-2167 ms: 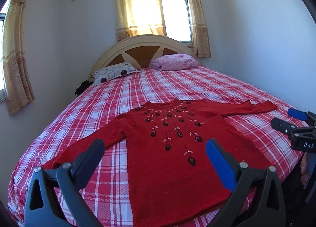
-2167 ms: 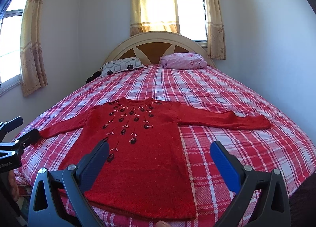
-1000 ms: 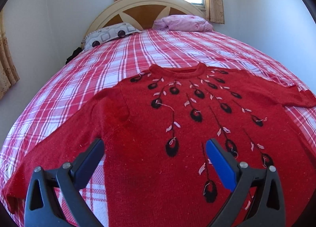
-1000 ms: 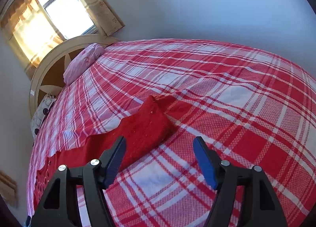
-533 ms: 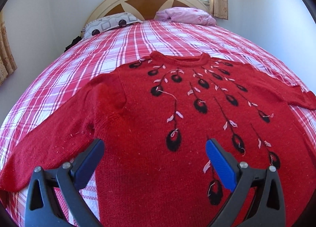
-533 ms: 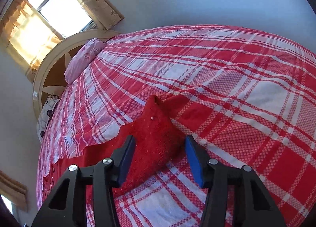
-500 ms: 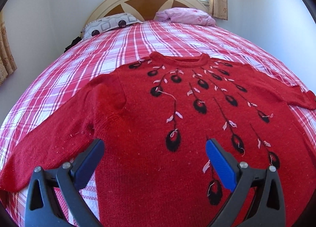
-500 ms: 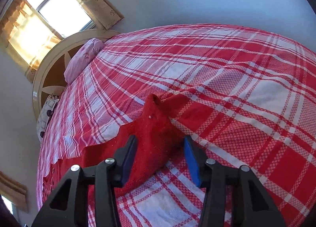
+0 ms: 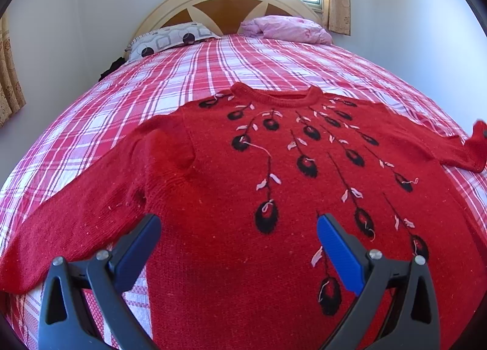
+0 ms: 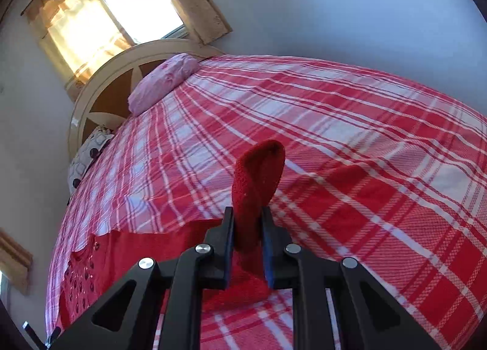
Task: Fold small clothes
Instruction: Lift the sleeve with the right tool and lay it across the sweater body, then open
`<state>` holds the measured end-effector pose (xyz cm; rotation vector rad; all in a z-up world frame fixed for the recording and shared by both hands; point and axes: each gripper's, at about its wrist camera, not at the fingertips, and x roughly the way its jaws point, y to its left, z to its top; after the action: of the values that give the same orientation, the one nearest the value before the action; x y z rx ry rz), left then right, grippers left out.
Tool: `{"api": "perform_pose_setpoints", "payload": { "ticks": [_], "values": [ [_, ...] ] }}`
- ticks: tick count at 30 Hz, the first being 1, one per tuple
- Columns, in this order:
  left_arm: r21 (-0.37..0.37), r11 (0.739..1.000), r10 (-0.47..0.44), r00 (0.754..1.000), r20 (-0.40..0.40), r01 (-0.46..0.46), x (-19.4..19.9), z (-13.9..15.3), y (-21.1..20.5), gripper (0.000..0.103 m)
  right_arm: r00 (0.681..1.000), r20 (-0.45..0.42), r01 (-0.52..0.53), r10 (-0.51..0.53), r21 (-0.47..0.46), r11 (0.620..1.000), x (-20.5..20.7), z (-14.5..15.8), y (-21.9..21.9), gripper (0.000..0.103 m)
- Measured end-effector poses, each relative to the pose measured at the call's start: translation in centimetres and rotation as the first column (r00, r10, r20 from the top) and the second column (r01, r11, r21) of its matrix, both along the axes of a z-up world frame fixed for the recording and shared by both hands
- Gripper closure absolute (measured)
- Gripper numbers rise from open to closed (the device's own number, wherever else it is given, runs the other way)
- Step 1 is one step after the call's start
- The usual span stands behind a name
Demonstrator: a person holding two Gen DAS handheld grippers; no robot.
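Note:
A red knit sweater (image 9: 243, 173) with black and white embroidery lies face up, spread flat on the red plaid bed (image 9: 213, 67). My left gripper (image 9: 239, 228) is open and empty, low over the sweater's lower body. My right gripper (image 10: 247, 223) is shut on the cuff of the sweater's right sleeve (image 10: 258, 167), which stands up lifted off the bed between the jaws. That raised cuff also shows at the right edge of the left wrist view (image 9: 478, 143). The sweater's body (image 10: 91, 264) lies at the lower left of the right wrist view.
A patterned pillow (image 9: 173, 39) and a pink pillow (image 9: 286, 29) lie at the headboard (image 9: 225, 0). White walls flank the bed on both sides. A curtained window (image 10: 121, 9) is behind the headboard.
My right gripper has closed on the sleeve cuff and lifted it off the bed. My left gripper has held still over the sweater's body.

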<state>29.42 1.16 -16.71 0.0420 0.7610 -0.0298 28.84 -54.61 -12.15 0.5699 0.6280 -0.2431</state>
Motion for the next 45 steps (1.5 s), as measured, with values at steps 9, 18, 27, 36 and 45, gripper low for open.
{"api": "perform_pose_setpoints", "payload": {
  "ticks": [9,18,27,36,45],
  "values": [
    [-0.007,1.0,0.001,1.0,0.002,-0.001,-0.1,0.0,-0.1,0.0,0.979,0.064,-0.191,0.193,-0.04,0.981,4.0,4.9,9.2,0.088],
    [-0.032,1.0,0.0,1.0,0.007,0.0,-0.2,0.1,0.3,0.0,0.932,0.063,-0.35,0.356,-0.088,0.933,7.1,7.4,18.3,0.088],
    [-0.06,0.998,0.003,1.0,0.014,-0.002,-0.3,0.1,0.8,0.0,0.868,0.046,-0.488,0.495,-0.107,0.866,9.2,7.8,27.1,0.089],
    [-0.102,0.995,0.001,1.0,0.019,0.001,-0.4,0.1,1.3,0.0,0.807,-0.036,-0.589,0.589,-0.108,0.801,11.3,3.9,34.9,0.089],
    [-0.132,0.991,-0.005,1.0,0.005,0.006,-0.2,-0.1,1.6,0.0,0.764,-0.1,-0.645,0.638,-0.084,0.76,12.2,-1.5,38.5,0.088]
  ]
}}
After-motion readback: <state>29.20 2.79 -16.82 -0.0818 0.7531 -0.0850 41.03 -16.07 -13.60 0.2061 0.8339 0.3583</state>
